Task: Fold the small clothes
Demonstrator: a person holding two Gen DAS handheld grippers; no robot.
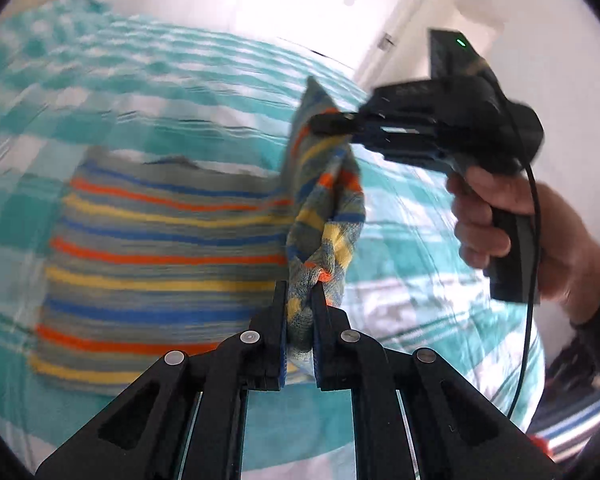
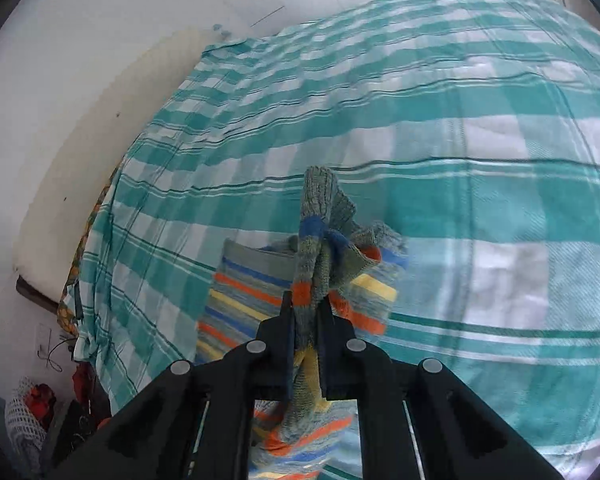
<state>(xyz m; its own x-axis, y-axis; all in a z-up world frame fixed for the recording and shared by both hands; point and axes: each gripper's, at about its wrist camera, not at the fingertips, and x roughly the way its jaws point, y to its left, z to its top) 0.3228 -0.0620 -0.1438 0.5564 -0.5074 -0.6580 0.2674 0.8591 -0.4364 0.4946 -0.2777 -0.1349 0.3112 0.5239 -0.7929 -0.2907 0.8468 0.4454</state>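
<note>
A small knitted garment [image 1: 160, 248] with grey, orange, yellow and blue stripes lies partly on a teal and white checked bedspread [image 1: 100, 80]. My left gripper [image 1: 300, 292] is shut on a bunched edge of it. My right gripper [image 1: 320, 124], seen in the left wrist view held by a hand, is shut on another part of the same raised edge. In the right wrist view my right gripper [image 2: 306, 300] pinches the bunched knit [image 2: 324, 240], lifted above the rest of the garment [image 2: 240, 300].
The bedspread [image 2: 460, 160] covers a bed that fills most of both views. A white wall [image 2: 80, 80] runs along the bed's far side. Cluttered items and cables [image 2: 40, 400] sit on the floor beside the bed. A black cable [image 1: 528, 280] hangs from the right gripper.
</note>
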